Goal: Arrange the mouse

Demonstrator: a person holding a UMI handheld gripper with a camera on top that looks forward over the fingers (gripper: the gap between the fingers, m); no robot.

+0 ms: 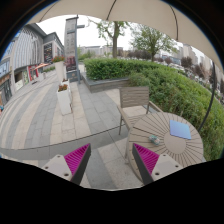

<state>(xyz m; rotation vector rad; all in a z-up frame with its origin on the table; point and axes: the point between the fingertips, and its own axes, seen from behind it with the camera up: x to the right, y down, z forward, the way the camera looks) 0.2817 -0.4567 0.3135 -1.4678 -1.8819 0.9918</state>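
One round slatted bench [160,133] stands on the paved plaza, with one chair [134,103] just behind it. On the bench lies one pale blue rectangular mat [180,128]; any mouse on it is too small to make out. The hand-held gripper [108,160] hovers with its two magenta pads [76,158] spread apart and nothing between them. The bench sits ahead of the right finger and off to that side, apart from it. One planter box [64,97] stands well beyond the left finger, and a hedge [150,75] runs behind the chair.
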